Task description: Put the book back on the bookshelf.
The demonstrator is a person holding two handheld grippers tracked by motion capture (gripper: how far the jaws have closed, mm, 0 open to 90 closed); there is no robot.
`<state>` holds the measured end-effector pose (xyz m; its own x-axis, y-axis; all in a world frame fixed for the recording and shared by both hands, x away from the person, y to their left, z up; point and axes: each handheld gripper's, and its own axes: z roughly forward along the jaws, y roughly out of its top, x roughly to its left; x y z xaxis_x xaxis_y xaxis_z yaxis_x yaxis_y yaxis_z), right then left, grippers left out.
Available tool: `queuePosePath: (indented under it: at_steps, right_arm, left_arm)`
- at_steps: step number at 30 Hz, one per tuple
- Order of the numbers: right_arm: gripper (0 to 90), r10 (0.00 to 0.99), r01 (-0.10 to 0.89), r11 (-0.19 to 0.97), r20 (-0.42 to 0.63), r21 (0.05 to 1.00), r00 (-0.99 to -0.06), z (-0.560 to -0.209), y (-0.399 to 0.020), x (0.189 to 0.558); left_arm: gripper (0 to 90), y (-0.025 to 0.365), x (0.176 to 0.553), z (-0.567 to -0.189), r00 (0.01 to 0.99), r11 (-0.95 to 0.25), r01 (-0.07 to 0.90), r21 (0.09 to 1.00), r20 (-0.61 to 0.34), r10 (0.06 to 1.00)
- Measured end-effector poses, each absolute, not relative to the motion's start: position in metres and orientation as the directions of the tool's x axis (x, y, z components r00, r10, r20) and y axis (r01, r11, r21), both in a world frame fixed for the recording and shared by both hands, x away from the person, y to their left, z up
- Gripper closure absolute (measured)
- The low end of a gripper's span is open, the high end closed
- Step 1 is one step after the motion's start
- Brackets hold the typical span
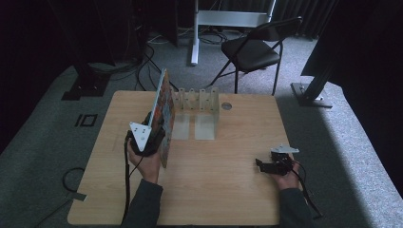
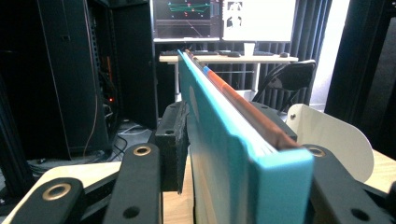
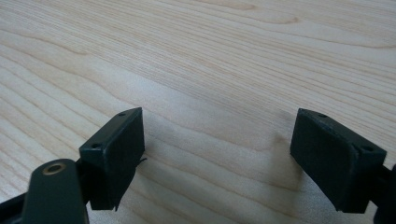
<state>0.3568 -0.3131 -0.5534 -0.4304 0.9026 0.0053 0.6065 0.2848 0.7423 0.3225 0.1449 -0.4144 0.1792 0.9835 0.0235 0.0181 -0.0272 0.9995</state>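
Note:
A thin book with a colourful cover [image 1: 164,111] stands on edge, tilted, over the left half of the wooden table [image 1: 223,190]. My left gripper [image 1: 151,135] is shut on its lower part. In the left gripper view the book's turquoise cover and red-brown spine [image 2: 233,116] run between the two black jaws. A white slotted rack [image 1: 196,102] stands just right of the book near the table's far edge. My right gripper [image 1: 268,165] rests low over the table's right side, open, with bare wood [image 3: 215,93] between its fingers [image 3: 116,149].
Behind the table a black folding chair [image 1: 254,50] stands on the grey carpet. Cables [image 1: 142,66] and dark stands lie at the far left. A small round disc [image 1: 226,106] sits on the table next to the rack.

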Motion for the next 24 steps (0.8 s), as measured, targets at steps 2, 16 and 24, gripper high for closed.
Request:
queuePosePath:
  at_steps: [2,16,24]
  right_arm:
    - [17.5,0.903,0.607,0.285,0.005,0.742,-0.43,-0.553,-0.313,0.357]
    - [17.5,0.903,0.607,0.284,0.006,0.742,-0.43,-0.553,-0.313,0.357]
    - [17.5,0.903,0.607,0.285,0.005,0.742,-0.43,-0.553,-0.313,0.357]
  left_arm:
    - [59.5,0.145,0.321,-0.415,0.182,-0.035,0.022,0.999,0.03,0.983]
    - [57.8,0.155,0.315,-0.419,0.253,-0.075,0.072,0.995,0.055,0.966]
    - [55.9,0.159,0.312,-0.422,0.286,-0.096,0.089,0.991,0.067,0.956]
